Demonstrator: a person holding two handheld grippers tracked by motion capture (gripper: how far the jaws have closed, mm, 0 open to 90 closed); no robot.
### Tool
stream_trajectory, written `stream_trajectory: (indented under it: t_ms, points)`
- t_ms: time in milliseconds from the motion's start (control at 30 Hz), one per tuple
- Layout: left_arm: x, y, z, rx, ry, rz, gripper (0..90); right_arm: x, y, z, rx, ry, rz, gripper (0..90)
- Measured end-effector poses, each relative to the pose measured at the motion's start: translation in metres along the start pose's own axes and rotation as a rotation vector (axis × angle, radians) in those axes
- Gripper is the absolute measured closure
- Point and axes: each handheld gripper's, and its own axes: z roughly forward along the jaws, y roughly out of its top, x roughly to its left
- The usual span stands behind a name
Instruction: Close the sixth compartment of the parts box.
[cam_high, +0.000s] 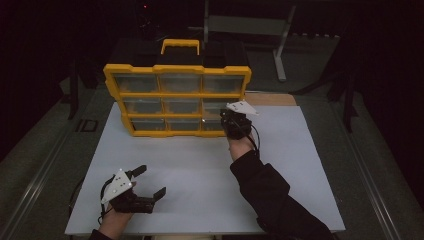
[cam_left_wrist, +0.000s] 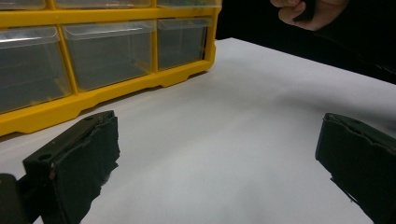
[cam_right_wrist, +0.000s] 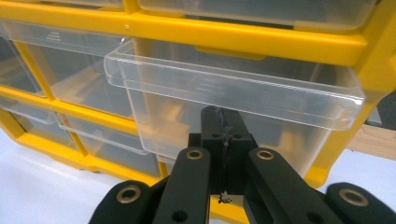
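My right gripper (cam_right_wrist: 223, 121) is clamped shut against the front of a clear drawer (cam_right_wrist: 233, 93), pulled partway out of the yellow organizer (cam_high: 177, 100) standing at the table's (cam_high: 200, 170) far edge; my left gripper (cam_high: 150, 182) rests wide open, empty.

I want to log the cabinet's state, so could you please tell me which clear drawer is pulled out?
The middle-row clear plastic drawer at the right end of the yellow organiser cabinet juts forward; the others sit flush.

A flat white rectangular counter (cam_high: 200, 170) fills the centre of the frame; a yellow plastic organiser with clear drawers (cam_high: 177, 97) stands at its upper left edge.
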Motion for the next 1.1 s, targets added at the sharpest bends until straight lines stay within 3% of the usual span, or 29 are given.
stream_trajectory:
  t_ms: [1100]
  points:
    - [0.000,0.000,0.000,-0.001,-0.004,-0.004,0.0,-0.003,0.009,0.019,0.011,-0.032,-0.015,89.9]
